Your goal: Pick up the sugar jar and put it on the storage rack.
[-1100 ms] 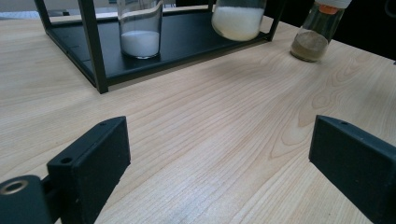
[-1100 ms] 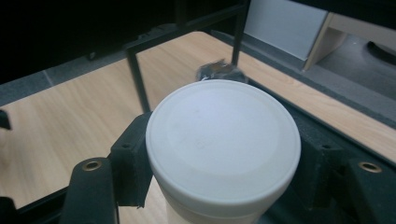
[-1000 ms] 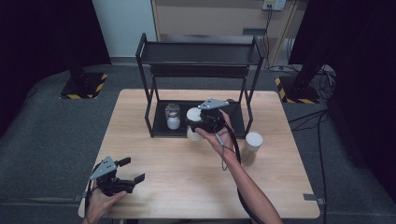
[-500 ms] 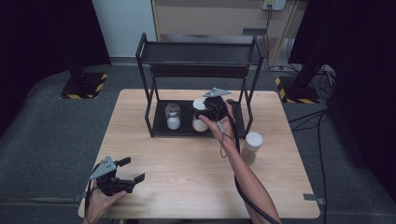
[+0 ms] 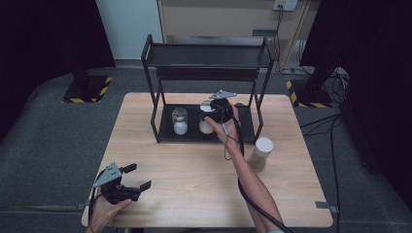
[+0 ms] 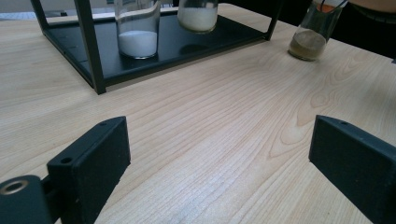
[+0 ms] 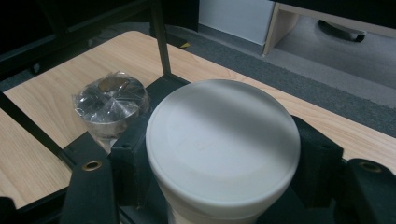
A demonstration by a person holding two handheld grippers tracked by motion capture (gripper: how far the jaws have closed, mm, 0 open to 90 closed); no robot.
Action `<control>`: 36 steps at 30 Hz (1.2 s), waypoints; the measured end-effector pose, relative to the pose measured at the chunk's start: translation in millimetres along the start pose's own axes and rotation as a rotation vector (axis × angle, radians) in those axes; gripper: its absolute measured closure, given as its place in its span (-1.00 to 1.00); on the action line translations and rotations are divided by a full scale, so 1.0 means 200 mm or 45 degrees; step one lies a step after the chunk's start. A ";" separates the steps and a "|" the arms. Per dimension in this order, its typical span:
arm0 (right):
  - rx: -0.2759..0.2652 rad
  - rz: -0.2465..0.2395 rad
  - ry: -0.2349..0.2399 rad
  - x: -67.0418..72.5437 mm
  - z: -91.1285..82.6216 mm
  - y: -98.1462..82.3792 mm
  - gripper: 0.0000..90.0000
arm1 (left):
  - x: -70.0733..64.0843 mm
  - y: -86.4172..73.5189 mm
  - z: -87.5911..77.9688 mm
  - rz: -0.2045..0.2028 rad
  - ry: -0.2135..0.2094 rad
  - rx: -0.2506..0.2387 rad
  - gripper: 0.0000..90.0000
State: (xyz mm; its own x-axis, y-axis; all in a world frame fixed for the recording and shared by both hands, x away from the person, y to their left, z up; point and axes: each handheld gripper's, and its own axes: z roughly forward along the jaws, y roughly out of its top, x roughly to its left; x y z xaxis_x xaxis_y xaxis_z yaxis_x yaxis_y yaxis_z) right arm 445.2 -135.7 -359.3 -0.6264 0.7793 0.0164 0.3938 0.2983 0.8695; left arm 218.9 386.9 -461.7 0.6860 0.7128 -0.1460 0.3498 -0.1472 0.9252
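- A white-lidded jar is clamped just below its lid between the jaws of the right gripper; the grip is taken high on the jar, probably so that the glass body stays free to be set down.
- The jar is held upright over the lower tray of the rack, between the rack's front posts, and in the left gripper view a shadow lies under it on the tray, so it appears to be just above the tray rather than standing on it.
- A foil-capped jar with white powder stands on the same tray, just beside the held jar on its left in the high view; a gap is kept between the two, likely to avoid a knock.
- A third jar, with brownish contents, stands on the table outside the rack, near its front right corner, seemingly waiting its turn.
- The left gripper is rested near the table's front left corner, well apart from the rack; its jaws are spread wide with nothing between them, so it is judged idle.
- The placing is judged nearly done; lowering and release are still needed.
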 end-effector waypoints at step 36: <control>0.012 0.020 -0.025 0.00 0.09 -0.05 -0.26 | 0.00 0.00 0.00 0.006 -0.008 0.001 -0.90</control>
State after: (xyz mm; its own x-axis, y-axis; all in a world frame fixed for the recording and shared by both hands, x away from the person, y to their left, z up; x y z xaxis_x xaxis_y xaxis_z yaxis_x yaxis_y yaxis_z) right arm 453.2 -127.9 -378.0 -0.6066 0.7947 0.0199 0.4096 0.2911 0.8646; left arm 219.5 386.6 -461.7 0.6917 0.7077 -0.1438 0.3471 -0.1512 0.9255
